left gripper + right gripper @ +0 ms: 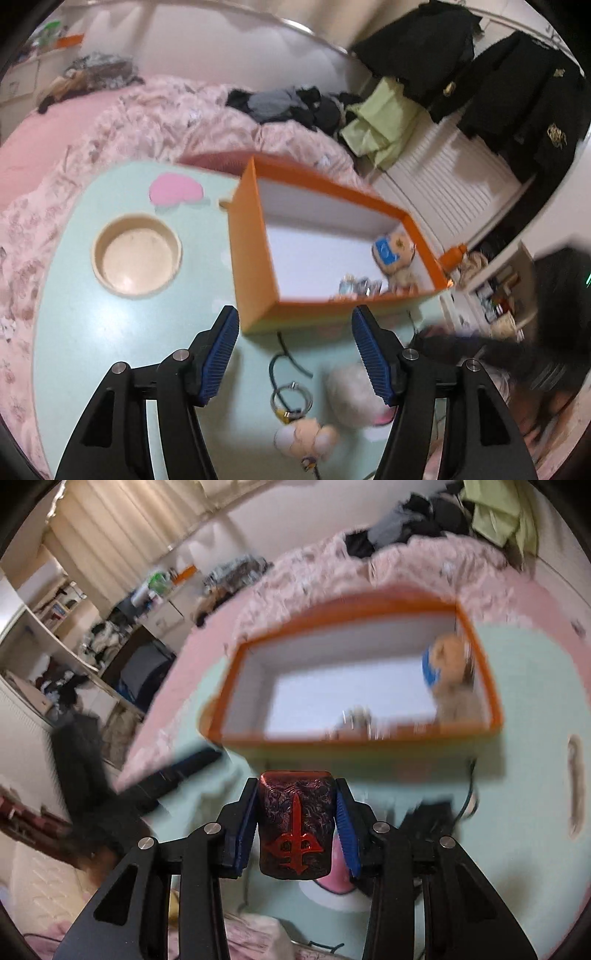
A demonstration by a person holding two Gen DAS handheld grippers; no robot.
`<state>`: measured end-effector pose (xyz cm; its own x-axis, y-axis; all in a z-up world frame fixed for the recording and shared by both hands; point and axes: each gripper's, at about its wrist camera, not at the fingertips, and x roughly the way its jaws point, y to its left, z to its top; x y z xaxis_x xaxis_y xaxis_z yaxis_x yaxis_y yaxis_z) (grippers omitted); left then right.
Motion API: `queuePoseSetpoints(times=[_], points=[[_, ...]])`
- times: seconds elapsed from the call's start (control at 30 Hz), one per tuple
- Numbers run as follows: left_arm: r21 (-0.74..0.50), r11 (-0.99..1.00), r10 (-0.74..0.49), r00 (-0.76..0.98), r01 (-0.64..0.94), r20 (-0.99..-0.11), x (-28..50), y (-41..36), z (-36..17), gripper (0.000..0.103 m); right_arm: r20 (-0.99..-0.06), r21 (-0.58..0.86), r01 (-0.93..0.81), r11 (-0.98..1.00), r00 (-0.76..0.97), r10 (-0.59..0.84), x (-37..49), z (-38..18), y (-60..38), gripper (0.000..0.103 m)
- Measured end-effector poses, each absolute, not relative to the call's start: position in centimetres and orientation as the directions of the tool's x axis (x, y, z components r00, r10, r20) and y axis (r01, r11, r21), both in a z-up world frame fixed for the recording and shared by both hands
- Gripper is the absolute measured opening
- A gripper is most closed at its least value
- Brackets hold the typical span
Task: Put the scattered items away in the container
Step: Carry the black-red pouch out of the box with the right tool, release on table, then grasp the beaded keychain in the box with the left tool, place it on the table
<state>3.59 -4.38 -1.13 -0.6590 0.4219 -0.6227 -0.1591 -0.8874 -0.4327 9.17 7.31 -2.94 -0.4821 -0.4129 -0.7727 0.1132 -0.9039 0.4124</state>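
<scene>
Left wrist view: left gripper [295, 354] hangs above the pale green table [110, 339], jaws spread wide, nothing between the blue pads [221, 354]. Just ahead of the fingertips sits the orange box [255, 236], white inside, open at the top. In its far right corner lies a plush doll with a blue patch [393, 254]; small shiny items [360, 286] lie by the near wall, too blurred to identify. On the table below the gripper: a metal ring with a dark cord [291, 398], a small round-headed figure [306, 439] touching the ring's clasp, and a whitish plush lump [354, 398] partly behind the right finger. A round beige recess [136, 254] is set into the tabletop left of the box, a pink heart shape [175, 190] beyond it. Pink floral bedding [147, 118] lies behind the table. Right wrist view: right gripper [295, 823] is clamped on a dark red embossed case with a red cross-like emblem [295, 827], both pads pressed against its sides, held upright just short of the box's [354, 738] near wall, above the table [535, 812]. The doll [448, 672] sits in the box's right end. Frame heavily motion-blurred; a pink-and-white object [332, 886] beneath the case cannot be identified.
</scene>
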Motion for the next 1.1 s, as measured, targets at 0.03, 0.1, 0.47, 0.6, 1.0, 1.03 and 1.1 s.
queuePoseSetpoints(times=[0.03, 0.1, 0.47, 0.6, 1.0, 1.03, 1.1], points=[[-0.424, -0.89, 0.419, -0.661, -0.165, -0.622, 3.4, -4.0, -0.6, 0.063, -0.785, 0.397, 0.106, -0.911, -0.476, -0.397, 9.1, -3.9, 6.9, 0.041], [-0.417, -0.893, 0.42, -0.647, -0.169, -0.636, 2.6, -3.5, 0.0, 0.063, -0.795, 0.387, 0.106, -0.916, -0.465, -0.39, 9.0, -5.5, 6.2, 0.041], [-0.282, -0.936, 0.351, -0.539, -0.21, -0.766, -2.0, 1.8, 3.3, 0.069, -0.652, 0.467, 0.121, -0.876, -0.622, -0.433, 9.7, -5.0, 8.1, 0.042], [-0.31, -0.921, 0.387, -0.478, -0.234, -0.788, -3.0, 3.7, 3.4, 0.07, -0.577, 0.483, 0.078, -0.872, -0.72, -0.384, 11.9, -4.1, 9.8, 0.054], [-0.334, -0.904, 0.388, -0.186, -0.266, -0.903, -7.6, 9.2, -2.0, 0.035, -0.5, 0.583, 0.008, -0.813, -0.785, -0.367, 13.3, -3.7, 13.8, 0.054], [-0.351, -0.899, 0.401, -0.17, -0.262, -0.9, -7.8, 9.1, -2.2, 0.037, -0.499, 0.585, 0.008, -0.811, -0.785, -0.368, 14.1, -3.8, 13.9, 0.054], [-0.374, -0.896, 0.414, -0.148, -0.242, -0.898, -8.0, 8.6, -2.6, 0.052, -0.504, 0.585, 0.007, -0.811, -0.78, -0.371, 14.4, -4.2, 14.0, 0.054]])
